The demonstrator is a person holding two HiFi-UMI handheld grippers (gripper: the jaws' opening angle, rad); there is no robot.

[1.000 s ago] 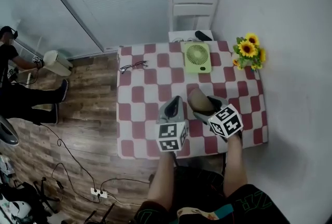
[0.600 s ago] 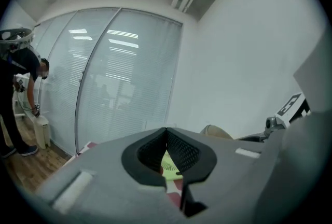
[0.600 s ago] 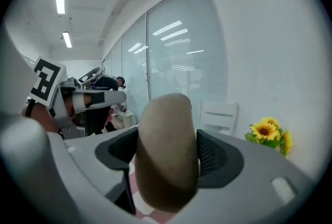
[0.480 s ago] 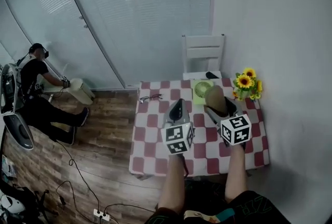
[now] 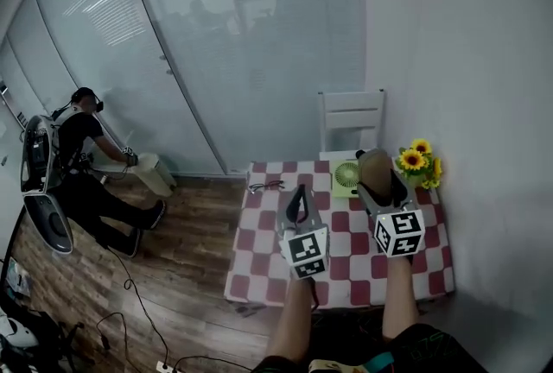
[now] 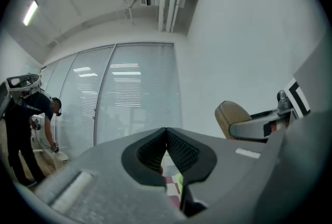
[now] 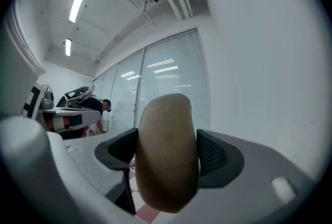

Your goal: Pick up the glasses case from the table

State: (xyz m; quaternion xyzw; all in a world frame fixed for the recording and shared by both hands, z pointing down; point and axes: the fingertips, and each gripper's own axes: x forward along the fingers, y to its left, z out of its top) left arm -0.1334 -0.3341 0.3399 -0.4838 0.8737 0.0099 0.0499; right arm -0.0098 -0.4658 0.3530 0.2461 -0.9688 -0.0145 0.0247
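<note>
A tan oval glasses case (image 7: 167, 151) stands upright between the jaws of my right gripper (image 7: 167, 153), which is shut on it. In the head view the glasses case (image 5: 373, 168) is lifted well above the red-and-white checked table (image 5: 346, 255), with the right gripper (image 5: 378, 190) pointing up toward the wall. My left gripper (image 5: 298, 203) is raised beside it, its jaws shut with nothing between them. In the left gripper view the left gripper (image 6: 167, 137) points at the window wall, and the glasses case (image 6: 232, 116) shows at the right.
On the table lie a pair of spectacles (image 5: 264, 186), a green fan (image 5: 347, 177) and a sunflower bunch (image 5: 416, 162). A white chair (image 5: 350, 123) stands behind the table. A person (image 5: 82, 155) bends over a bin at the far left; cables lie on the wooden floor.
Both grippers and the head view have tilted upward; the table now looks smaller and lower in frame. The glasses case has risen with the right gripper, away from the table.
</note>
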